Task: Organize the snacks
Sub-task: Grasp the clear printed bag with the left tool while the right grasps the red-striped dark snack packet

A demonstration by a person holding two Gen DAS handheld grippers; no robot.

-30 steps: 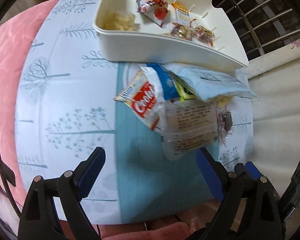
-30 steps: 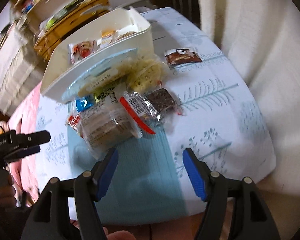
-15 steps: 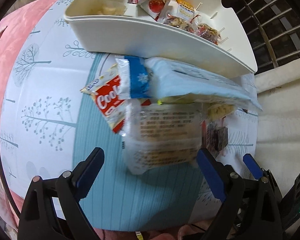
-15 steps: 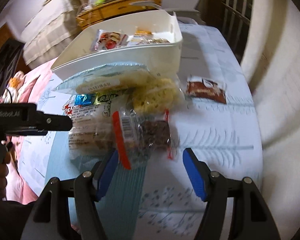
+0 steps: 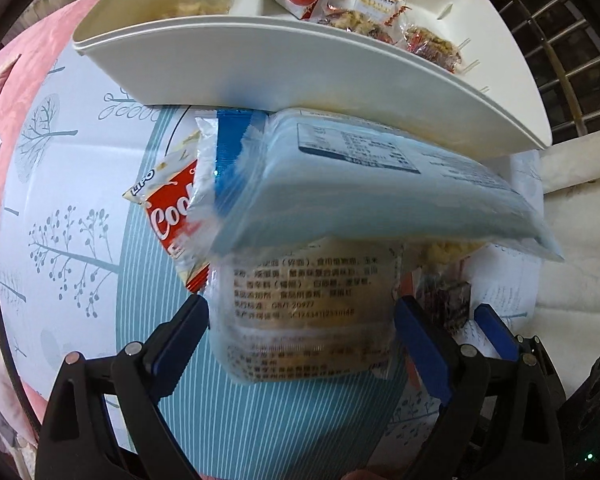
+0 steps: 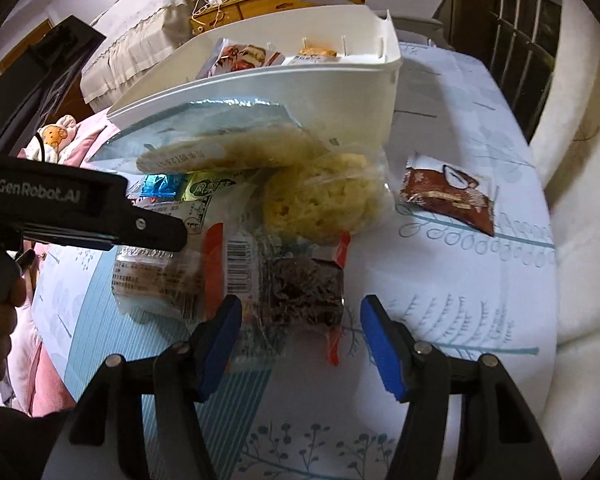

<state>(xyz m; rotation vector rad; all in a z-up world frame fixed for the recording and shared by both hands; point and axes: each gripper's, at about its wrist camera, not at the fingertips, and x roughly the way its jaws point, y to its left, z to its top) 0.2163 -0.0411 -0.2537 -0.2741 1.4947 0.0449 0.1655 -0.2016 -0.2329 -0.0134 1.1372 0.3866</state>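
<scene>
A heap of snack packets lies on the table in front of a white bin [image 5: 260, 60] that holds several snacks. My left gripper [image 5: 300, 332] points down, open, its fingers either side of a clear packet with printed text [image 5: 304, 312]; the pads do not visibly press on it. A large pale blue packet [image 5: 360, 184] and a red cookie packet [image 5: 172, 216] lie just beyond. My right gripper [image 6: 300, 324] is closing around a dark brown snack in a clear red-striped wrapper [image 6: 300, 292], with its pads still clear of the wrapper. The left gripper's body [image 6: 80, 208] shows at the left.
A yellow noodle snack [image 6: 324, 200] leans on the bin [image 6: 300, 92]. A brown packet [image 6: 448, 196] lies alone to the right on the tree-print tablecloth [image 6: 460, 320]. Pink bedding [image 5: 4, 128] borders the table on the left, and a window grille [image 5: 560, 60] stands behind.
Both grippers came down and closer to the heap. The clear packet now sits between the left fingers and the dark snack between the right ones, whose gap narrowed slightly.
</scene>
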